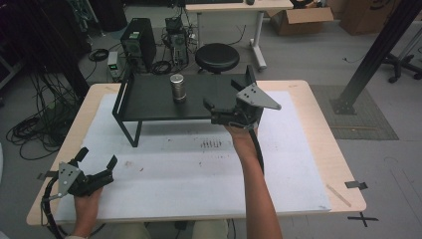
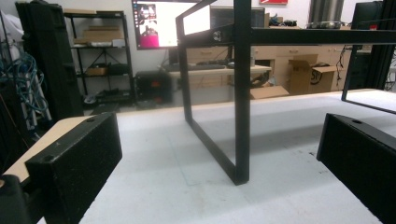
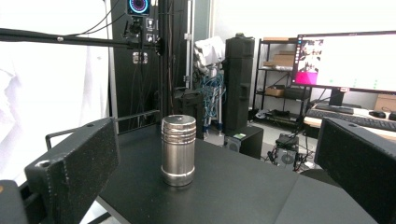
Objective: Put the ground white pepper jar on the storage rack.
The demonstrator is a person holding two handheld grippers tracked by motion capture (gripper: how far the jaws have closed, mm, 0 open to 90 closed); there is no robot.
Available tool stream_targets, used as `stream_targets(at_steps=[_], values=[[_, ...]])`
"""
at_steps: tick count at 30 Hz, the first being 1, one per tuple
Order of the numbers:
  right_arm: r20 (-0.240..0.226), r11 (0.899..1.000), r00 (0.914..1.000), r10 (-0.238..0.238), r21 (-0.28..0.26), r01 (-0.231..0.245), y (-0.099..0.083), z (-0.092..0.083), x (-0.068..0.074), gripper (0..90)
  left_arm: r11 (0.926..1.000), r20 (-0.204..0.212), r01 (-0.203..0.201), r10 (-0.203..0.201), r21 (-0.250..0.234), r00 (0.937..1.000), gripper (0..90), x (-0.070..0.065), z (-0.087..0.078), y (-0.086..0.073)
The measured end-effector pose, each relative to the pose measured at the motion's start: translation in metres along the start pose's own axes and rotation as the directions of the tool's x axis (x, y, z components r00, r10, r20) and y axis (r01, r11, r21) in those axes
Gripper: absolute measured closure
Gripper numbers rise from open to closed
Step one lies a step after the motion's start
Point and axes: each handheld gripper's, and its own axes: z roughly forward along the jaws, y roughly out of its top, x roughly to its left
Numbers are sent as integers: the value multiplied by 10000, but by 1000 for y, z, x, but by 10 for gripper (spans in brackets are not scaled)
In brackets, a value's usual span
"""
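Right gripper point(image 1: 211, 110) is hovering wide open at the black shelf point(image 1: 149, 99), nothing grabbed yet. Steel canister point(image 3: 178, 150) is standing upright on the shelf just ahead. Left gripper point(image 1: 97, 160) is also open, idling near the table's point(image 1: 298, 164) corner.

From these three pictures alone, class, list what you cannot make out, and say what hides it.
- Metal cylinder far side: faces away, right gripper view.
- Table under the black shelf: covered by its top, high view.
- Shelf top: cut off by the upper edge, left gripper view.
- Monitor contents: too small and blurred.
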Motion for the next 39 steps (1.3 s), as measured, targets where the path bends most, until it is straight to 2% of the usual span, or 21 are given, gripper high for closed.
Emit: stream_targets(at_steps=[20, 28, 39], values=[[426, 9990, 9990, -142, -414, 160, -16, -45, 1, 0, 10000, 1, 1, -1, 7, 10000, 4, 0, 0, 0], [675, 9986, 9975, -221, -459, 253, -33, -67, 3, 0, 10000, -1, -14, 14, 29, 10000, 4, 0, 0, 0], [941, 9994, 9955, 133, -327, -103, -58, -87, 0, 0, 10000, -8, -32, 32, 41, 10000, 4, 0, 0, 0]])
